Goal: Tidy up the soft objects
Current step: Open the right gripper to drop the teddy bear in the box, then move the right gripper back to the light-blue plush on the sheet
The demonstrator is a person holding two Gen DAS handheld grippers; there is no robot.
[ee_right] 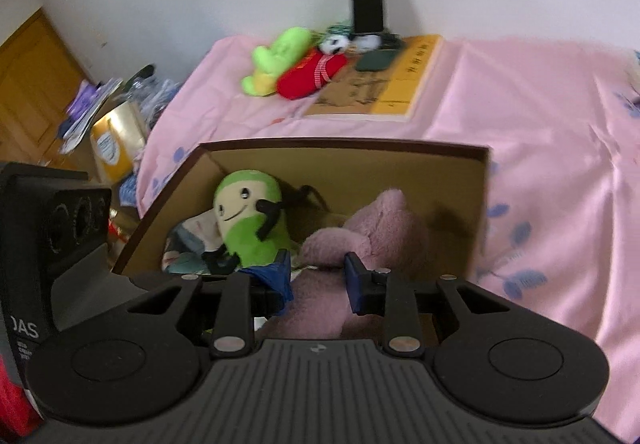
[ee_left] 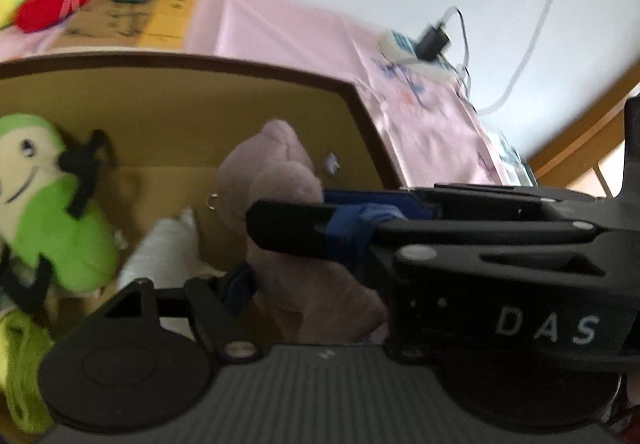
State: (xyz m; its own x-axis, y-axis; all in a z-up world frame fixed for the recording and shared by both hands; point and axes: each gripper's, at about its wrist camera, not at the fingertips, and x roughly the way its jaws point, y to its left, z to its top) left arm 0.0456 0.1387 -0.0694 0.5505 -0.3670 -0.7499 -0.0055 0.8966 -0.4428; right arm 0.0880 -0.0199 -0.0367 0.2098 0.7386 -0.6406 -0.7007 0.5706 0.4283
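In the centre of the right wrist view, the right gripper hangs over the open brown cardboard box on the pink bedsheet, its jaws spread either side of the dusty-pink plush toy lying inside, seemingly touching it without squeezing. Left of it in the box sits the green and cream plush doll. The left gripper has its jaws closed on the same pink plush. At upper centre, a red plush and a lime-green plush lie touching.

Right tool with jaws parted (blue-taped), beside left tool.
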